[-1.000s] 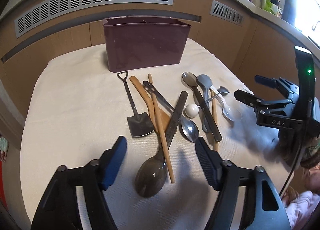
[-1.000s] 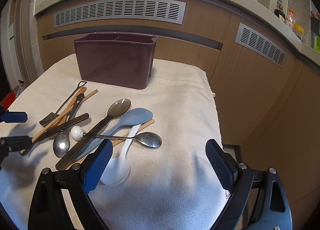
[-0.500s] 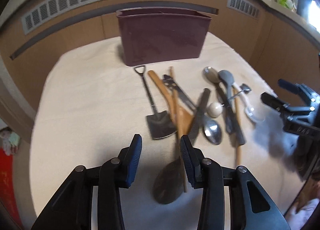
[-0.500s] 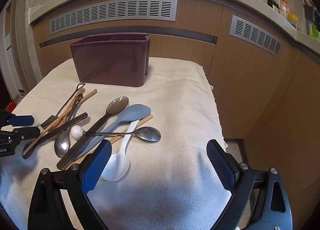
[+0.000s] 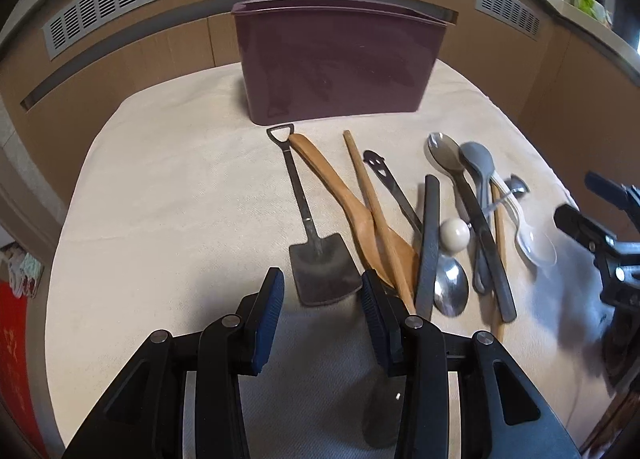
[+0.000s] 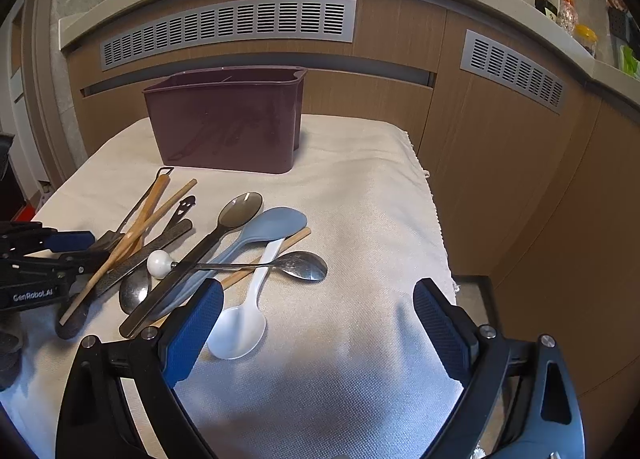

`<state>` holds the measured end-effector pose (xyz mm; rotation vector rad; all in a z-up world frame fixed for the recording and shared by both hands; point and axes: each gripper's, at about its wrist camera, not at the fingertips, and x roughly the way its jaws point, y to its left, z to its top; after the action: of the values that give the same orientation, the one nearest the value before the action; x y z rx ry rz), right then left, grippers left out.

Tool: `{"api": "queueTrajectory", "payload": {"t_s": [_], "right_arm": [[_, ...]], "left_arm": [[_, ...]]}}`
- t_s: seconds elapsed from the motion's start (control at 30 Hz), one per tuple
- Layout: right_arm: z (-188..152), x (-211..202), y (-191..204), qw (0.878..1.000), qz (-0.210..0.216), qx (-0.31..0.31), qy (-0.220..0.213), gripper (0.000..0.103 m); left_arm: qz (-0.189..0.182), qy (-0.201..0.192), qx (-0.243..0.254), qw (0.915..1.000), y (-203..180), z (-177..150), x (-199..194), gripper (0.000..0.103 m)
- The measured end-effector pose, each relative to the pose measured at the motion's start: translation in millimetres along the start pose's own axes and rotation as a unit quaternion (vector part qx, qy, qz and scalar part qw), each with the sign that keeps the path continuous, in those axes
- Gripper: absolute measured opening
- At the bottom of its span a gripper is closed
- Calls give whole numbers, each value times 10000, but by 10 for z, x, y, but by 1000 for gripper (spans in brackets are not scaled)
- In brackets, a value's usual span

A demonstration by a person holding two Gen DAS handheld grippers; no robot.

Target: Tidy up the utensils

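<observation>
Several utensils lie in a loose heap on the cloth-covered table (image 5: 168, 219). A dark maroon holder (image 5: 336, 67) stands behind them, upright. My left gripper (image 5: 322, 287) hangs low over the near end of the small shovel-shaped spoon (image 5: 316, 259). Its jaws are narrowed, and the blade's near edge lies between the fingertips with no pad seen pressing. A wooden spatula (image 5: 344, 195) and a chopstick (image 5: 368, 195) lie just to the right. My right gripper (image 6: 316, 291) is wide open over bare cloth, beside the white plastic spoon (image 6: 240, 327). The left gripper (image 6: 86, 247) shows at the left edge of the right wrist view.
A dark rough-handled spoon (image 5: 430, 235), a ball-ended metal spoon (image 6: 304, 265), a grey-blue spoon (image 6: 276, 223) and a black-handled spoon (image 6: 240, 207) cross each other. Wooden cabinets with vent grilles (image 6: 228, 27) stand behind. The table's right edge (image 6: 436, 227) drops to the floor.
My left gripper's jaws narrowed, then it moved forward, left and down from the dark spoon's bowl to the shovel spoon's blade. The right gripper stayed put, open.
</observation>
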<state>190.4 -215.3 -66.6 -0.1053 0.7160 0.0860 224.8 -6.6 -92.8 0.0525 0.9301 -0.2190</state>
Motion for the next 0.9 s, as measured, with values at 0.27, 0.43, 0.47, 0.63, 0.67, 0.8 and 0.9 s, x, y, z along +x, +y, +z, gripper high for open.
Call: {"api": "queueTrajectory", "payload": {"t_s": [0.27,0.43,0.47,0.63,0.67,0.8,0.9], "right_arm": [[105,-6,144,9998,190,-65,1,95],[413,113,468,9955,853,-411,40,95],[512,179,568,9924,1114,-511,101,93],[764,601,1079,9750,1797,-1121,675,31],[792,714,1159,9717,1895,-1119,852,25],[814,1108,1377,9667,1923,-998,1360,17],[842,1217,1439,9684,1805,-987,1407,15]], "left_arm": [[35,-455,-87,9989,68,23,-112,26],[209,-801,-131,9965,229,26,-323,26],[237,-786,-187,9965,276,26,-330,26],[180,-685,-570,9959,511,-84,-364,27],[148,-658,-612,9958,542,-117,-374,28],[21,-632,-774,9950,630,-226,-423,42],[-6,-678,-861,9940,678,-268,-468,51]]}}
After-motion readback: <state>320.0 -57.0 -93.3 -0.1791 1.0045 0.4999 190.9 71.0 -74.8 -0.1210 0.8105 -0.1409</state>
